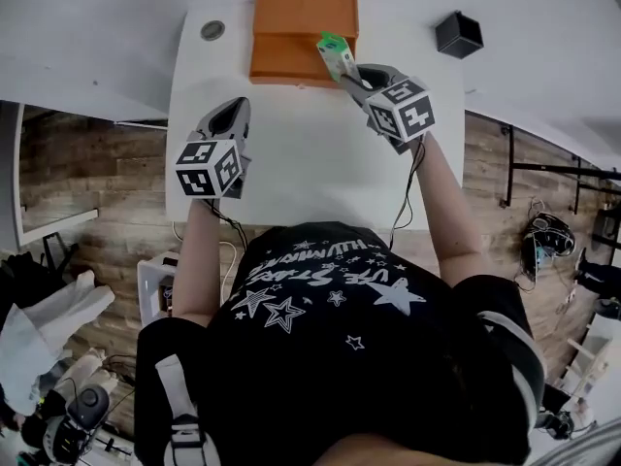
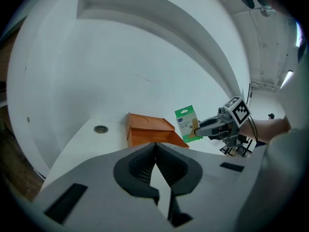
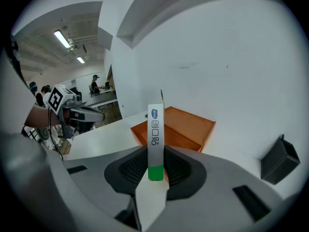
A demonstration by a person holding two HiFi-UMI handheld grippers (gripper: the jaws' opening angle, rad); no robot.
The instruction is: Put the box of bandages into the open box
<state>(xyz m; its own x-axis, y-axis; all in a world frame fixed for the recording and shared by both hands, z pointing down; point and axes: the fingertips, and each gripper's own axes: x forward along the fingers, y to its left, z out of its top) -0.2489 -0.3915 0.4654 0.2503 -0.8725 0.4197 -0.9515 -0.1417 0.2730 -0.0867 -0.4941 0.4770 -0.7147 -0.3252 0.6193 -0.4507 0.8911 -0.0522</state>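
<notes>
An open orange box [image 1: 303,35] with its lid raised sits at the far edge of the white table [image 1: 291,163]; it also shows in both gripper views [image 2: 147,129] [image 3: 179,127]. My right gripper [image 1: 354,78] is shut on a green and white box of bandages [image 1: 336,54], held upright in the air over the orange box's right front corner. The bandage box stands edge-on between the jaws [image 3: 155,137] and hangs beside the orange box [image 2: 186,123]. My left gripper [image 1: 225,122] hovers over the table's left side, shut with nothing in it.
A small black cube holder [image 1: 458,34] stands on the floor right of the table, also visible as a dark container [image 3: 280,161]. A round grommet [image 1: 212,30] marks the table's far left corner. People stand in the background of the room [image 3: 94,85].
</notes>
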